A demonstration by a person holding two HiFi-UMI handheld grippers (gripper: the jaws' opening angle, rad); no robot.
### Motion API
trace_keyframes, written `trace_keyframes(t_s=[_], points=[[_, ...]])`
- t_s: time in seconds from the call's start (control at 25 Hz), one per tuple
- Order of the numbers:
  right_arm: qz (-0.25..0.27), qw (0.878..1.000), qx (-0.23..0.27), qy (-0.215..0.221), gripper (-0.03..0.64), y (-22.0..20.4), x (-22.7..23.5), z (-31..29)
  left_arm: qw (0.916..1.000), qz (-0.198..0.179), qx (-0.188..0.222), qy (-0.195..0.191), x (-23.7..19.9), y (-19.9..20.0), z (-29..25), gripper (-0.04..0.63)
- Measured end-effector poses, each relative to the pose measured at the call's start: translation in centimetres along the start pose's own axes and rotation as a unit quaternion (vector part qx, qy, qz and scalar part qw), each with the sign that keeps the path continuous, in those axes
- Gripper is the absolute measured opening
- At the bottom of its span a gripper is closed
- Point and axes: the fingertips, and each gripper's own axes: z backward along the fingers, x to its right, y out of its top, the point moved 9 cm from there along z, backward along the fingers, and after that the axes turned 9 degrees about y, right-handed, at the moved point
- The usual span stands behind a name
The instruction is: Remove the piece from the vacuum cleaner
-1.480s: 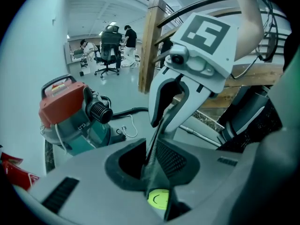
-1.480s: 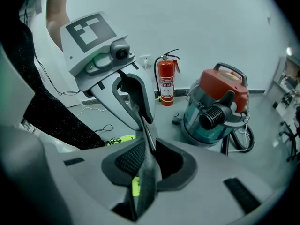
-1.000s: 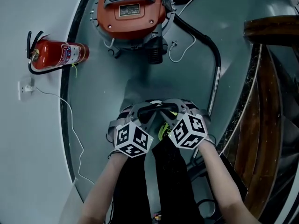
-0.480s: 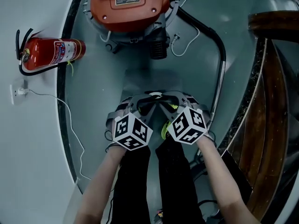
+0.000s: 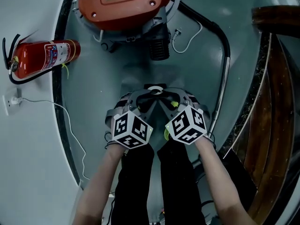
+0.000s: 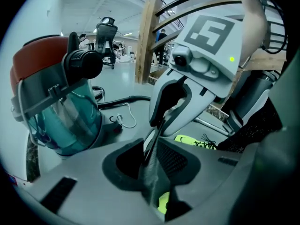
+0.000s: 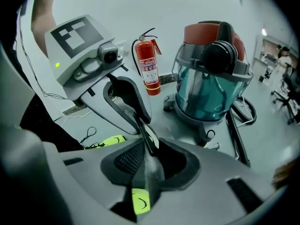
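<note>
The vacuum (image 5: 124,6) stands on the floor at the top of the head view, red lid up, well ahead of both grippers and untouched; its black hose plug (image 5: 159,48) sits in the front port, and the hose (image 5: 220,36) curves off right to a metal wand (image 5: 221,93). The piece to remove is probably that plug, though nothing shows it for sure.

The left gripper (image 6: 157,132) and right gripper (image 7: 147,142) hang side by side over the person's legs, noses angled toward each other; each has its jaws only narrowly apart, having just been opening a little, and nothing sits between them.

The step in hand looks like the approach. To do it well, the jaws want to spread much wider before they reach the plug; one gripper should steady the vacuum while the other takes the plug squarely across its ribbed collar and pulls straight out along the port; the loose white cord (image 5: 187,39) beside the port is best kept out of the bite.

Against the earlier frame, the vacuum has slid up the head view, its lid handle now cut off by the edge; the extinguisher (image 5: 42,57) has drifted left; the grippers keep their side-by-side pose.
</note>
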Motion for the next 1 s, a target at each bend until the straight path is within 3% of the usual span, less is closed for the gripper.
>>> trace_keyframes(t_s=[0.44, 0.84, 1.0], points=[[-0.023, 1.0, -0.009, 0.005, 0.103, 0.6, 1.3, -1.7, 0.9999, -0.011, -0.01, -0.003, -1.4, -0.9, -1.4, 0.094], [-0.068, 0.997, -0.006, 0.027, 0.198, -1.1, 0.5, -1.1, 0.9995, -0.005, -0.005, -0.031, 0.1, -1.2, -0.9, 0.19], [-0.076, 0.996, -0.001, 0.037, 0.199, -0.9, 0.3, -0.2, 0.9989, 0.03, -0.003, -0.035, 0.1, -0.9, -0.3, 0.192]])
